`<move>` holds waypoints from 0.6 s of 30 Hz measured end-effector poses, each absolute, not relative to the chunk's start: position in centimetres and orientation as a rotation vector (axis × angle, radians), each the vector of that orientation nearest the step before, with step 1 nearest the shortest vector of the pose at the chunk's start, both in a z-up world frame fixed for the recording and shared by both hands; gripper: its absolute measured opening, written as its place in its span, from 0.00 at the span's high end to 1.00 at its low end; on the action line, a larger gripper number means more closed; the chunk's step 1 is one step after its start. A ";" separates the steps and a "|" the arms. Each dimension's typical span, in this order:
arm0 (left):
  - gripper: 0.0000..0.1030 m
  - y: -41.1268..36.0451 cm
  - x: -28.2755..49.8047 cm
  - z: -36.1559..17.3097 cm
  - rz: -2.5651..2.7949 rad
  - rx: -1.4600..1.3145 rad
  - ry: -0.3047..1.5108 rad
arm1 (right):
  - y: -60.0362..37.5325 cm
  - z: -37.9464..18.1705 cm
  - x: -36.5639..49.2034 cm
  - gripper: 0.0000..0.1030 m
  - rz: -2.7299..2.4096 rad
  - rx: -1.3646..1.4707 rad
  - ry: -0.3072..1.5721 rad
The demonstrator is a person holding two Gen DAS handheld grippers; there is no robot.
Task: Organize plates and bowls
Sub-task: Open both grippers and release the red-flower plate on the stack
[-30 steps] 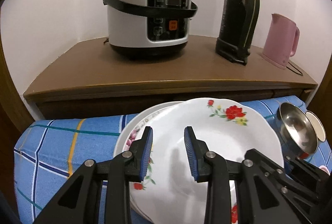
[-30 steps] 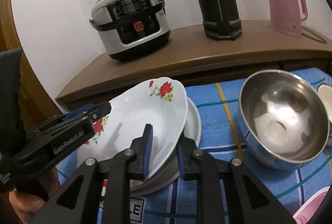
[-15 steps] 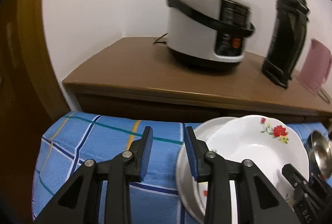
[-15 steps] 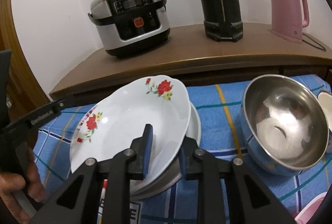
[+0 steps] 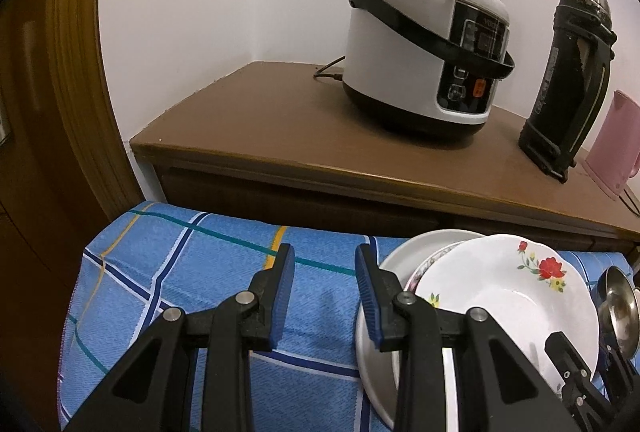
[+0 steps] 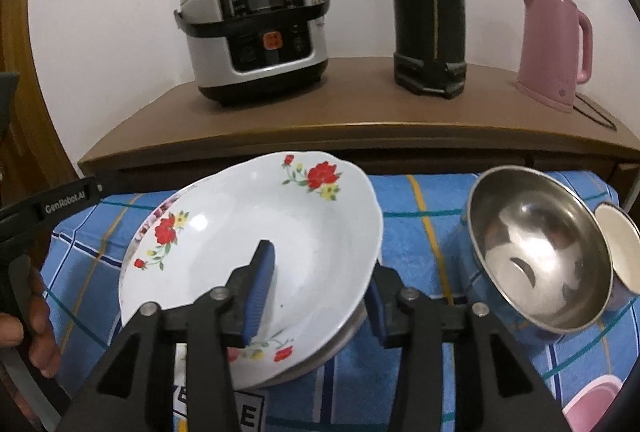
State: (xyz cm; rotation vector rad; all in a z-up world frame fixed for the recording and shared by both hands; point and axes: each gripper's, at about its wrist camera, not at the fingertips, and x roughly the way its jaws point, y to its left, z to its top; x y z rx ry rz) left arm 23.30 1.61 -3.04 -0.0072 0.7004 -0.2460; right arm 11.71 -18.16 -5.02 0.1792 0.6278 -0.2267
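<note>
1. Your right tool is clamped on the near rim of the floral plate: one pad on the plate's inner face, the other under its edge.
2. That plate is tilted, far edge raised, over a stack of plates on the blue checked cloth.
3. Your left tool is released, jaws apart with nothing between them, hanging over bare cloth just left of the stack.
4. Steel bowl sits on the cloth right of the plate, apart from it. A white cup touches the bowl's right side.
5. Pink rim at the bottom right corner of the right view; can't tell what it is.
6. Behind the cloth, a wooden tabletop carries a rice cooker, a black flask and a pink kettle, left to right, well apart from the dishes.
</note>
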 end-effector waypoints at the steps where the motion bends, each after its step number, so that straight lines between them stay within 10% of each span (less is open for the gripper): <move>1: 0.67 1.5 23.3 -3.1 -0.245 0.000 0.702 | -18.3 -5.1 11.7 0.57 -0.227 0.187 0.637; 18: 0.66 0.0 22.4 -3.7 -0.284 0.075 0.667 | -18.5 -4.3 7.4 0.46 -0.231 0.251 0.524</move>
